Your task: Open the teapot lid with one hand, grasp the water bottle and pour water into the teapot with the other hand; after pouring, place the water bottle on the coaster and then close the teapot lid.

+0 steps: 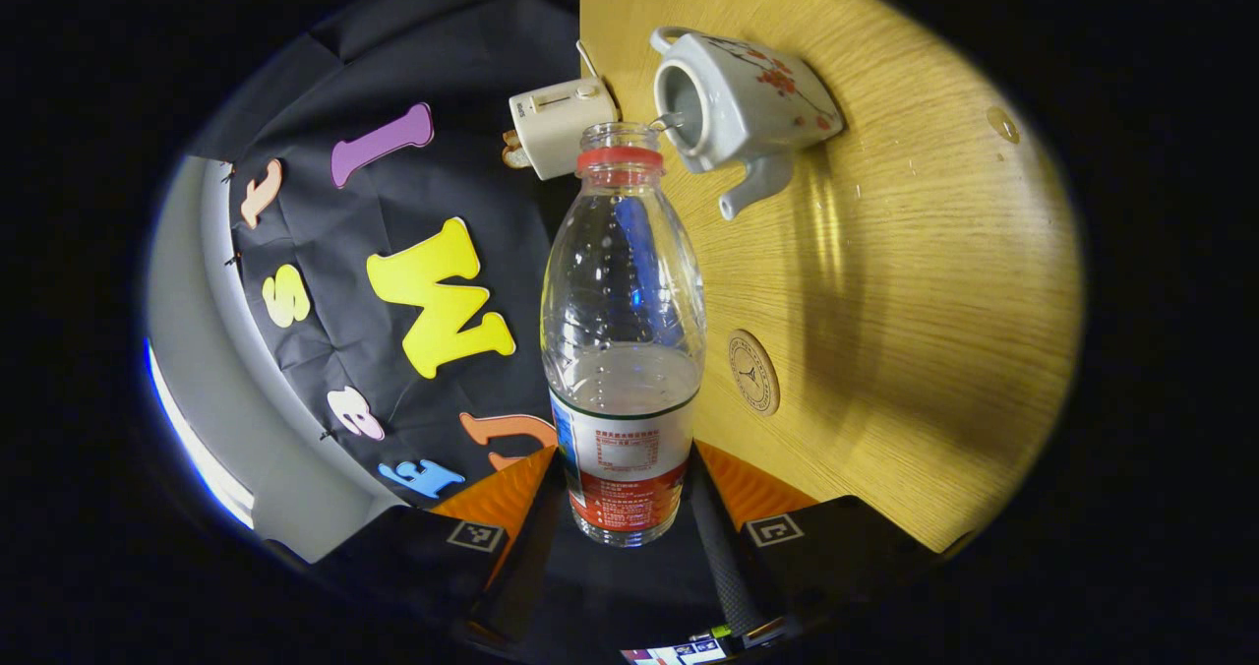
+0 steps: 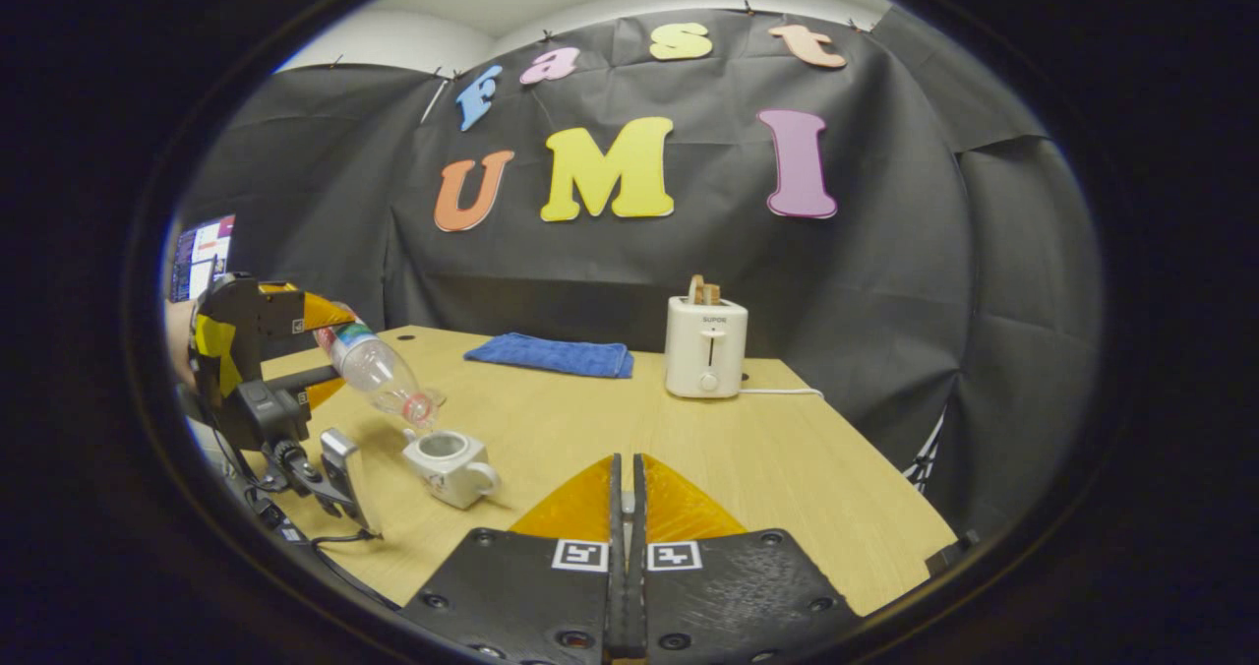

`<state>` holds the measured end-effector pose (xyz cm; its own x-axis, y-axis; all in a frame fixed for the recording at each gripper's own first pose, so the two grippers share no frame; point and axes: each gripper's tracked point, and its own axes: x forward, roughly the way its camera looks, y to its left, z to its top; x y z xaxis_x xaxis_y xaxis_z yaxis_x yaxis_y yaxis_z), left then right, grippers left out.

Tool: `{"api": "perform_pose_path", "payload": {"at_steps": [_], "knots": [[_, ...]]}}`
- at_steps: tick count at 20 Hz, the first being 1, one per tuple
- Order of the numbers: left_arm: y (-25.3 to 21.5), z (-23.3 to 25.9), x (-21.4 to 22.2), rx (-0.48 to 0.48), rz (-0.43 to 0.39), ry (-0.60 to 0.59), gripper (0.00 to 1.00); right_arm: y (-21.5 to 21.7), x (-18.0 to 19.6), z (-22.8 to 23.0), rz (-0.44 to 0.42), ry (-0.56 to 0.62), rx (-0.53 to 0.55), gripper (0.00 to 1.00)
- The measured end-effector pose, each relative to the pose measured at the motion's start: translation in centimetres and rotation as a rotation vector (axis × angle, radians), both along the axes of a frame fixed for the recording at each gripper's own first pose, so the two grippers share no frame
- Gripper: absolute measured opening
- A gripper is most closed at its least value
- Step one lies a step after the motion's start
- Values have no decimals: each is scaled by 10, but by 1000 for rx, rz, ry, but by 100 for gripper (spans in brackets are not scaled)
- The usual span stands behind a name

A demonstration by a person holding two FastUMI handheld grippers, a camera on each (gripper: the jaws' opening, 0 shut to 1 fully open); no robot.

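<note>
A black-draped booth and a pale wood table are setting the stage, with a toaster and a blue cloth sitting far ahead of the right gripper. That gripper is hanging back over the near table edge, its jaws pressed together on nothing I can see; the lid's whereabouts I cannot tell.

Over at the left gripper, the jaws are clamping the bottle by its labelled base, and the bottle is running straight out ahead of them, tipped mouth-down. Just past the open mouth, the teapot is waiting with its lid off, and a thin stream is going in. The right gripper view is showing the same tilt, the neck just above the pot.

So the lid is off, the bottle is grasped, and the pour is under way, with plenty of water left in the bottle. The coaster is lying bare beside the jaws. Still to come, by my reckoning: righting the bottle, setting it on the coaster, closing the lid.
</note>
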<state>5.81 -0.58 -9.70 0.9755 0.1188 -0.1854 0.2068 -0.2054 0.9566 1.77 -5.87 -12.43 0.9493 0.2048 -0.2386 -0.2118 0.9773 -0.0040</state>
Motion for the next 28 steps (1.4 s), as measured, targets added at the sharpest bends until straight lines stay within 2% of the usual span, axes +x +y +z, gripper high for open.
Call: {"api": "perform_pose_path", "payload": {"at_steps": [28], "knots": [[-7,15,-1,157,-15,-6,74,-4,-5,-4,3,8,13,0]]}}
